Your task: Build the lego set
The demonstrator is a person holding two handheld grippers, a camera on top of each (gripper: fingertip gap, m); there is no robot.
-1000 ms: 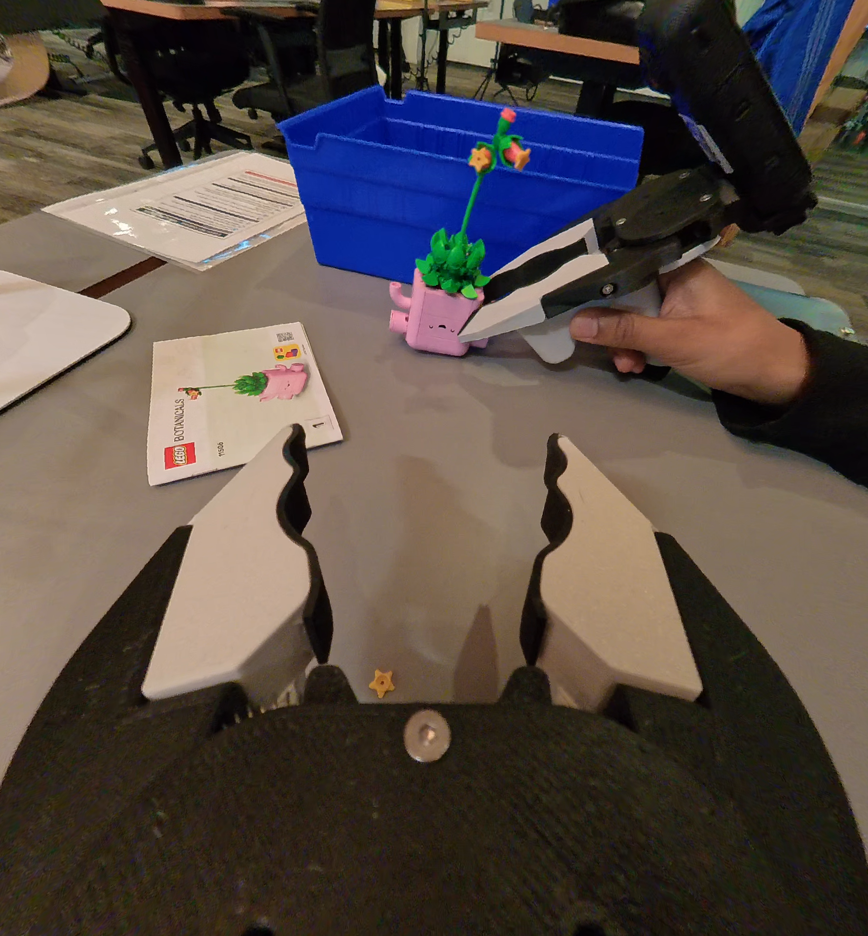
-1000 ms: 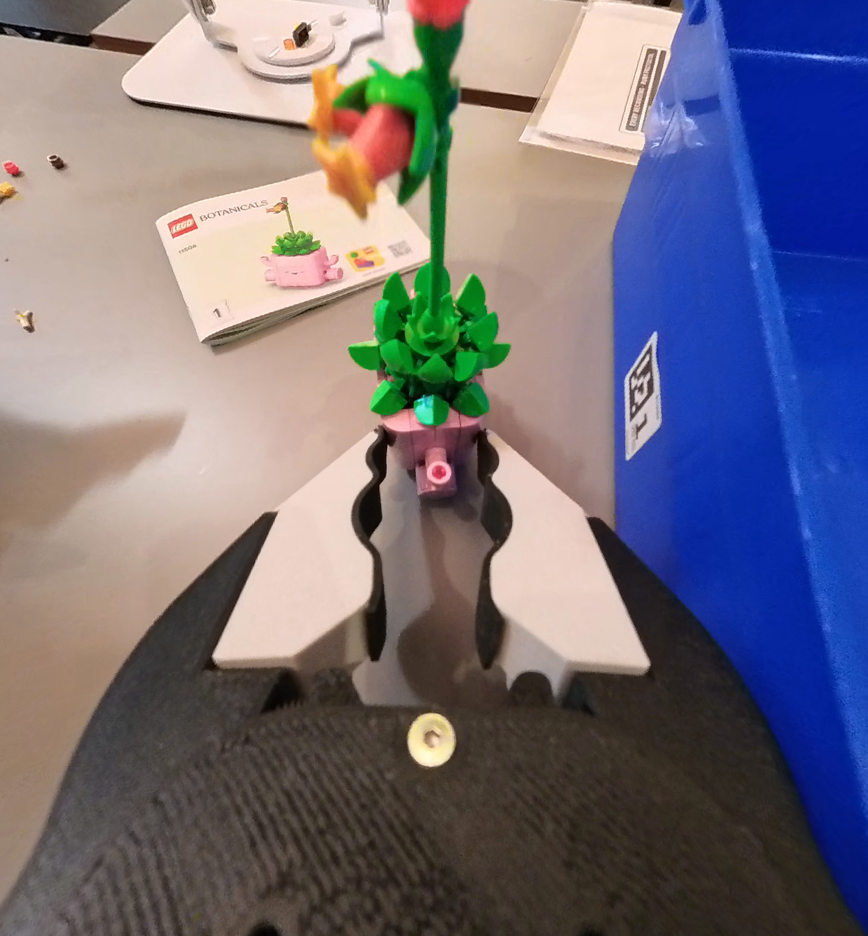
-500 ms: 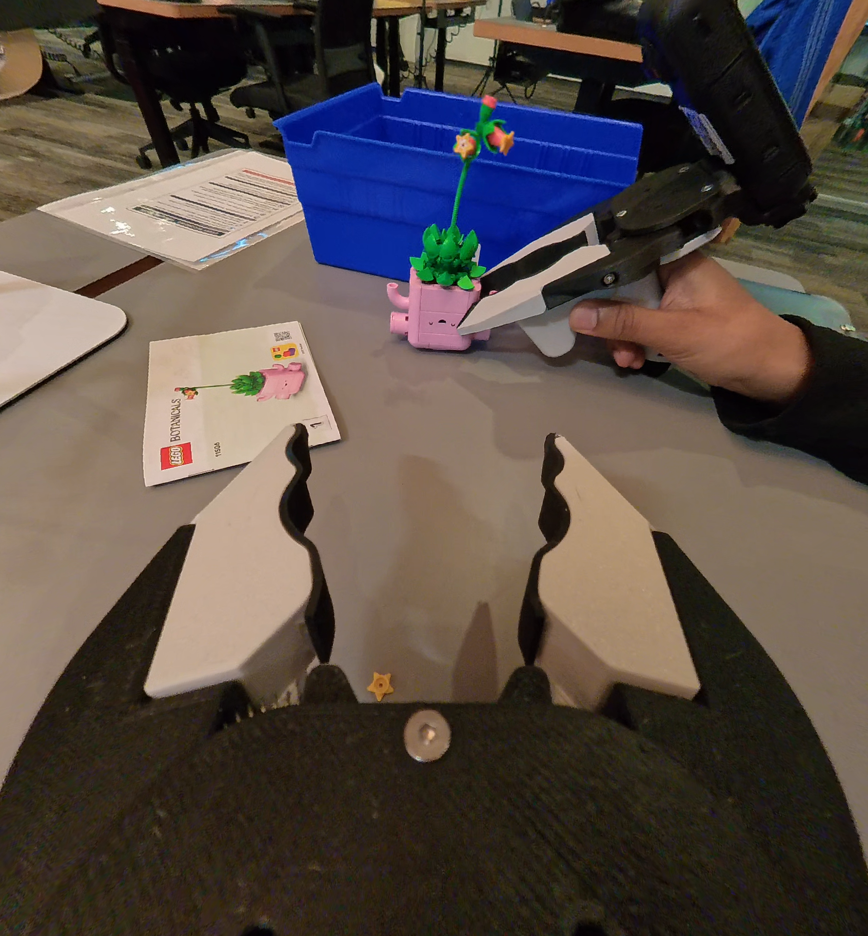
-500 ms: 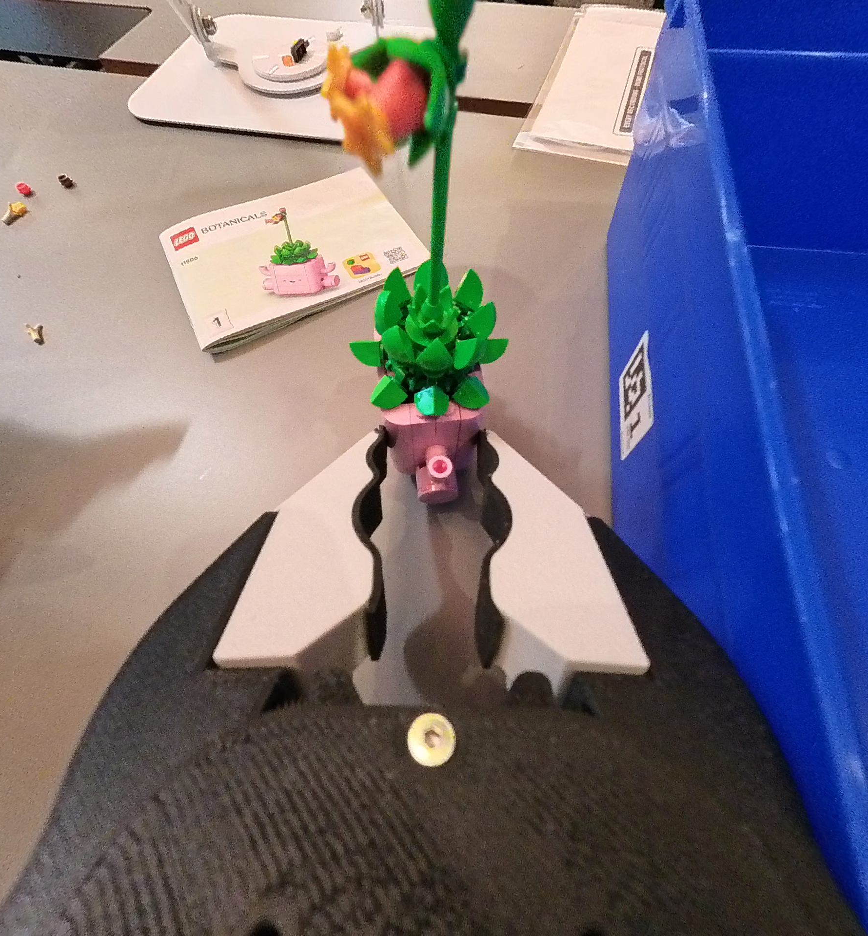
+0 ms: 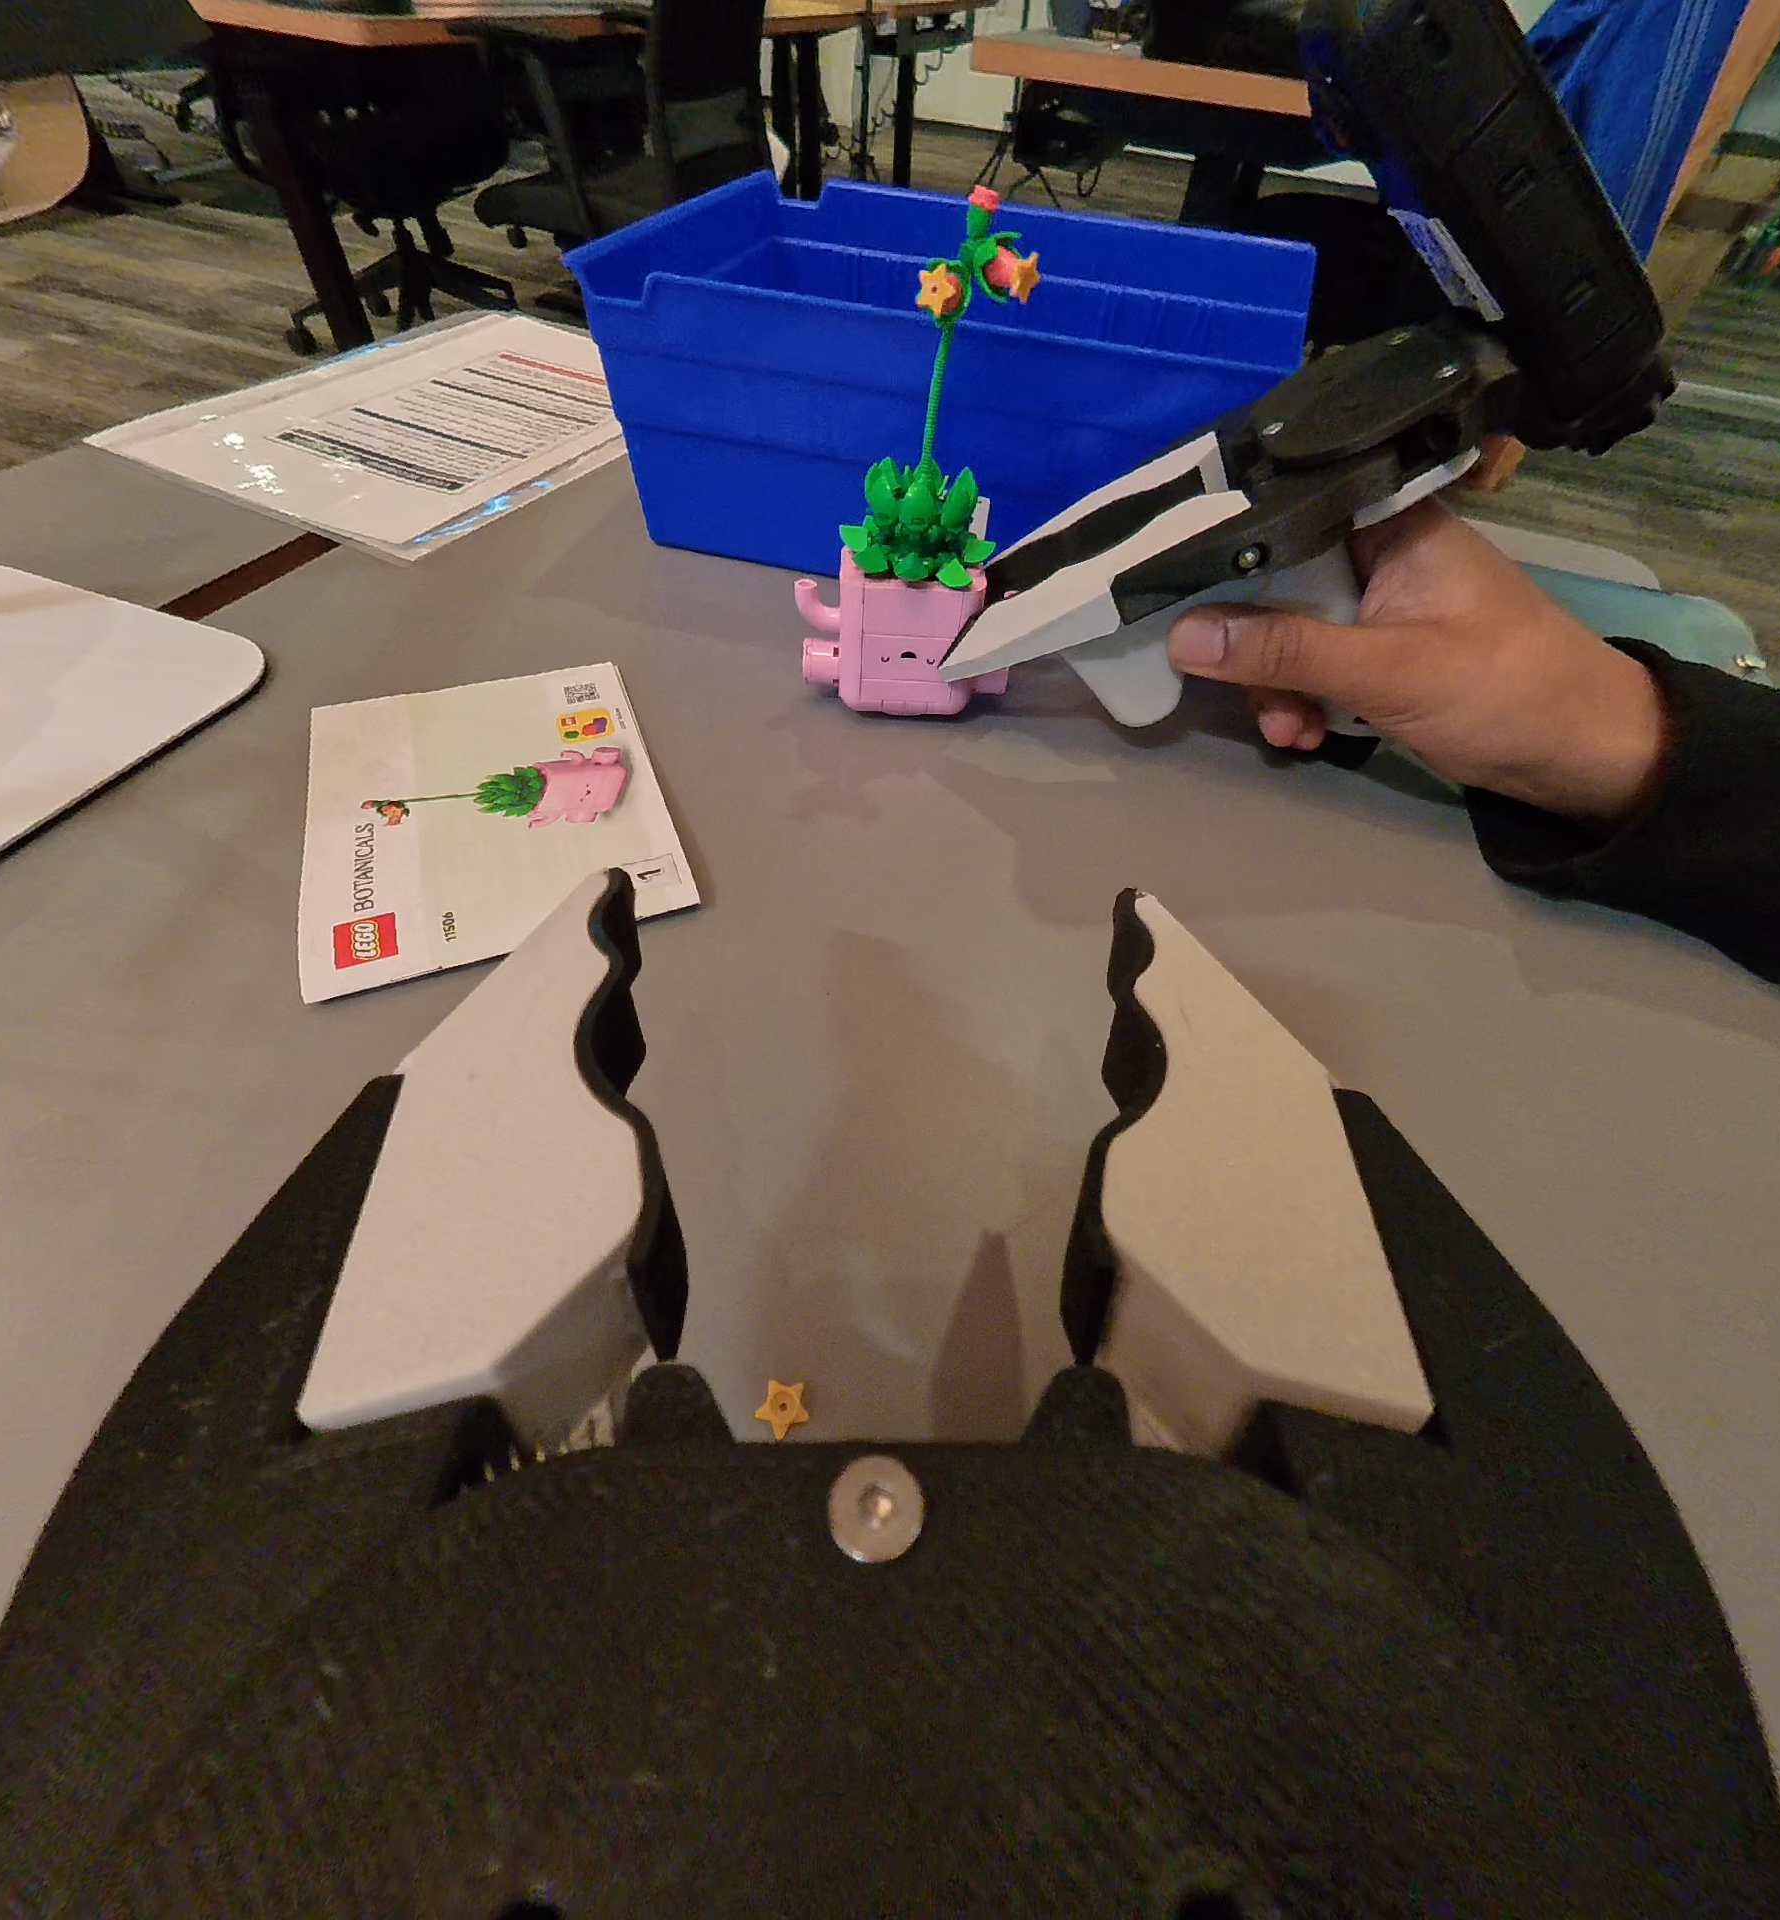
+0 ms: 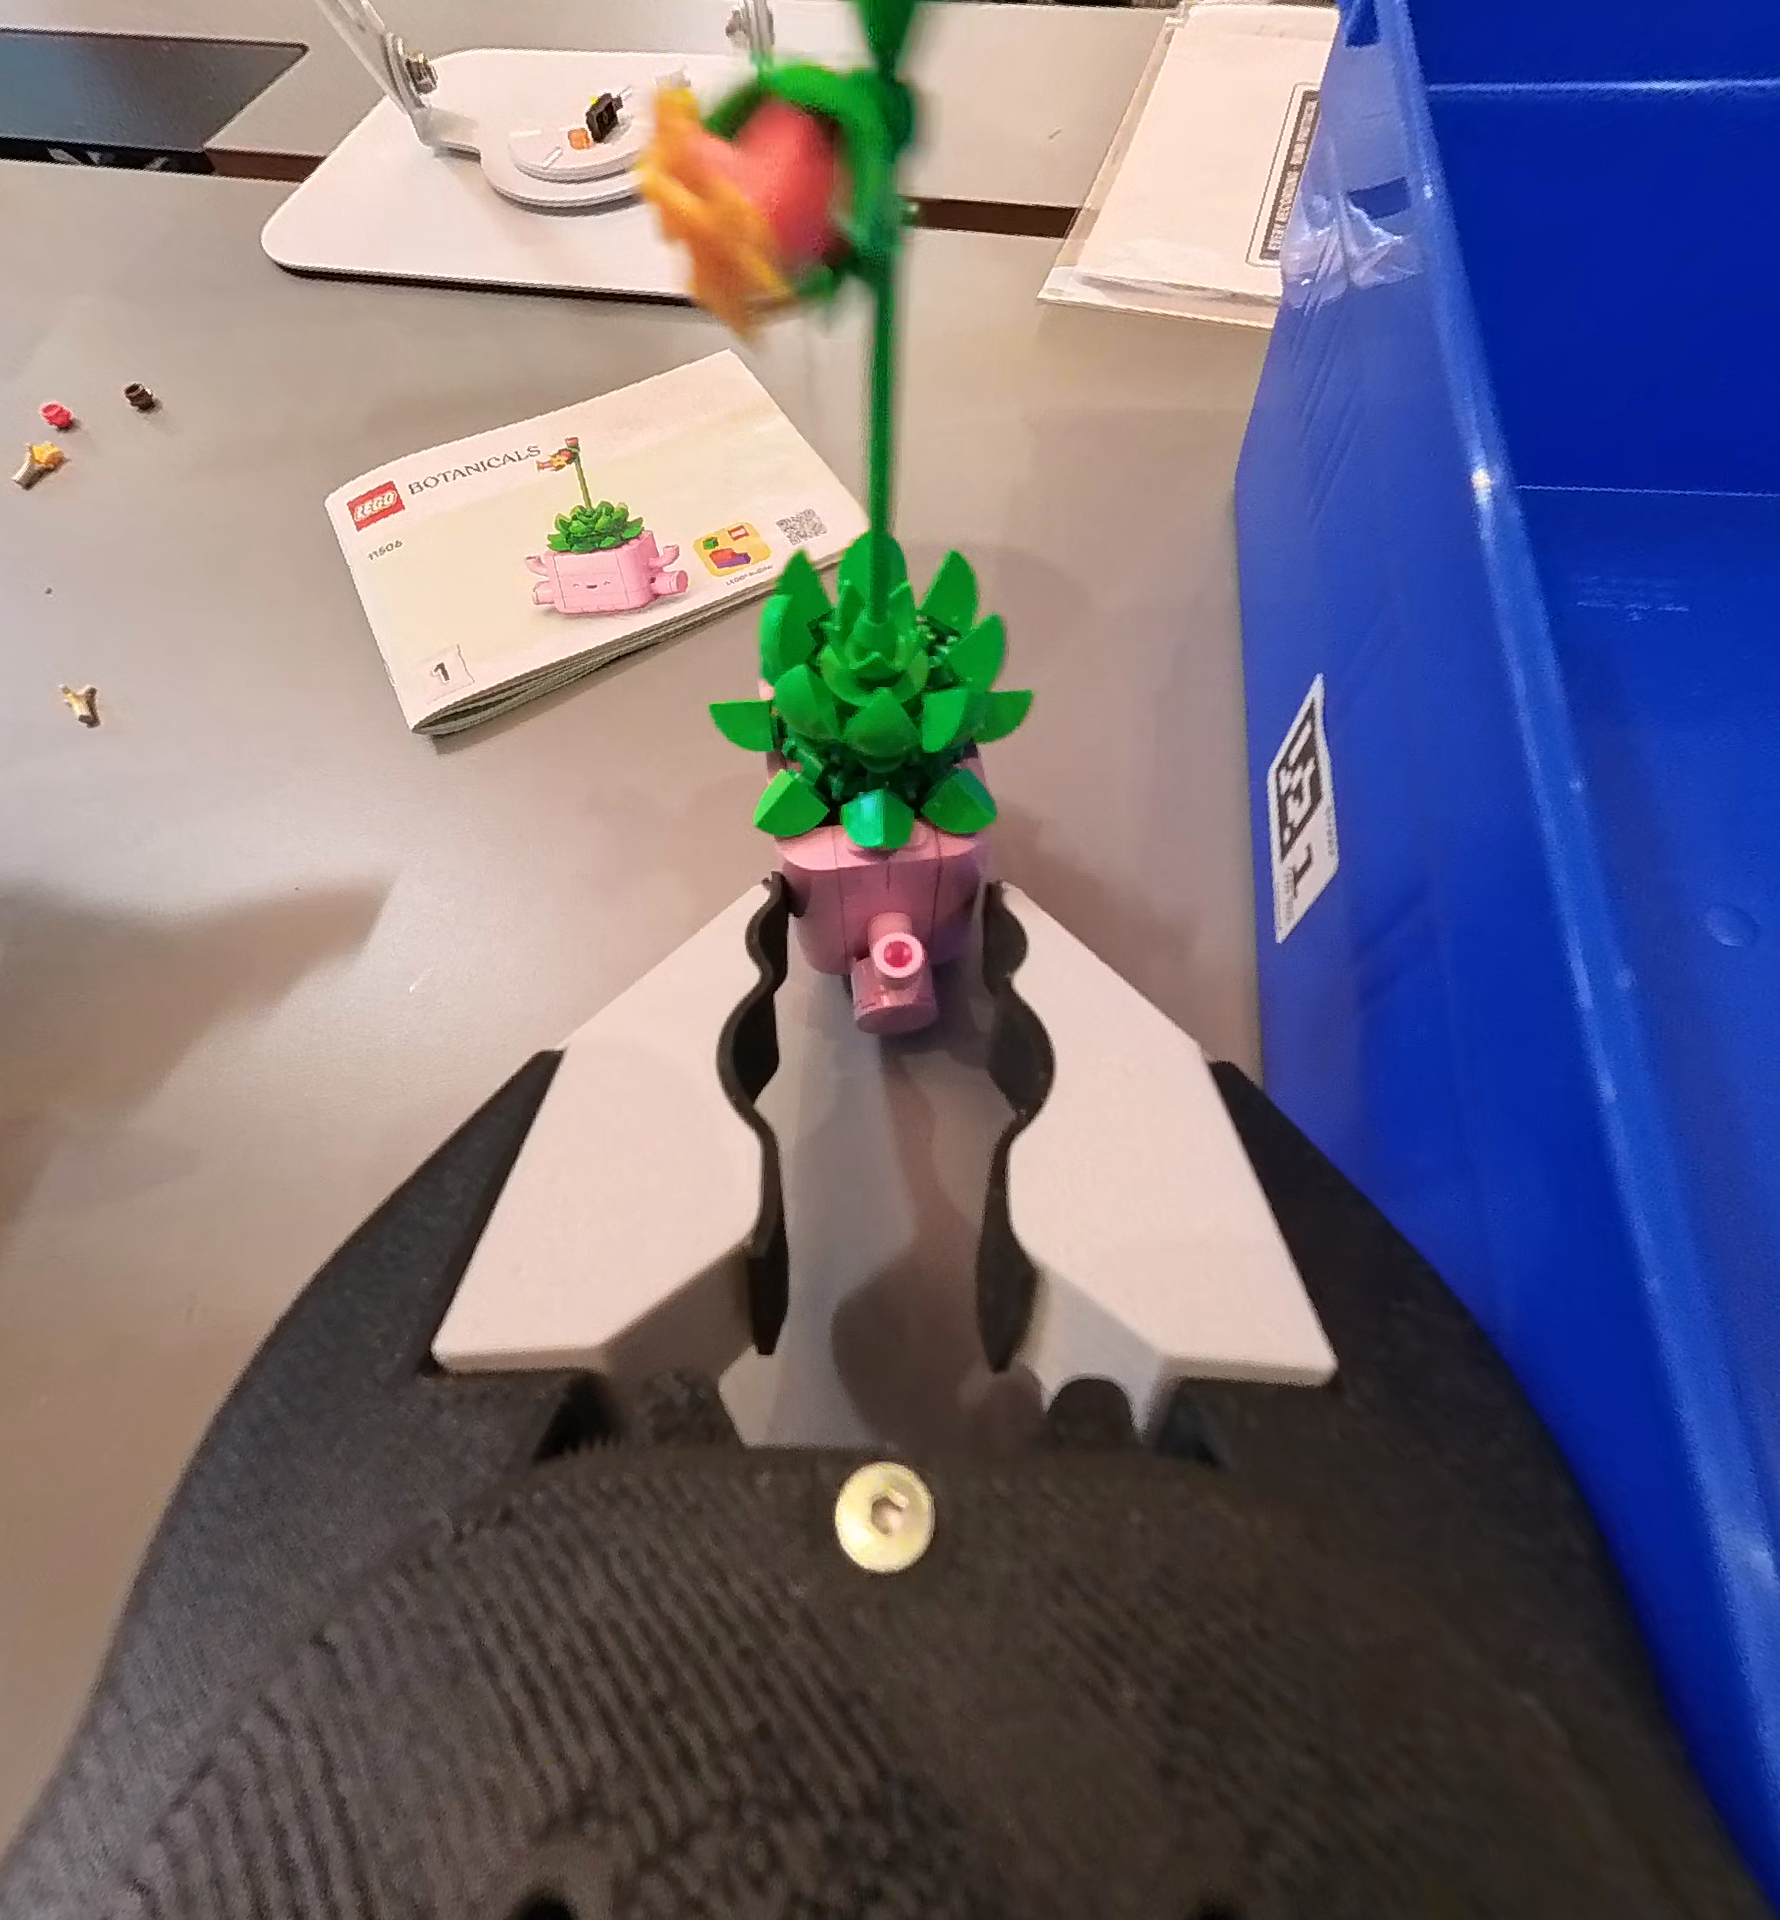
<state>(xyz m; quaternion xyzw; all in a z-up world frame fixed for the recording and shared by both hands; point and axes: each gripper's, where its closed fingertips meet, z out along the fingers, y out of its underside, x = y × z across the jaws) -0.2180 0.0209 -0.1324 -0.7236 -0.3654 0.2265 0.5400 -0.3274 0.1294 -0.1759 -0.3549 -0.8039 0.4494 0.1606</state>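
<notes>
Loose bits (image 6: 53, 436): far left of the table (image 5: 917, 862), well apart from the build; judged spares or parts not yet fitted.
White pad (image 5: 75, 707): left edge, bearing nothing the left view shows.
Booklet (image 5: 481, 821): flat, cover up, left of the plant; kept in sight for reference, by my reading.
Star piece (image 5: 782, 1408): lone yellow bit on the table between the left tool's (image 5: 870, 914) fingers near their roots; ungripped.
Left tool: spread wide, empty, low over the table; judged waiting.
Plant (image 5: 901, 634): pink pot, green leaves, tall stem with flowers at top; upright on the table just before the bin; looks complete or nearly so.
Right tool (image 6: 886, 904): fingers closed onto the pot's two sides at the tips; low grip, likely to spare the leaves and stem.
Bin (image 5: 959, 384): blue, behind the plant; inside not fully seen.
Hand (image 5: 1426, 665): on the right tool's handle.
</notes>
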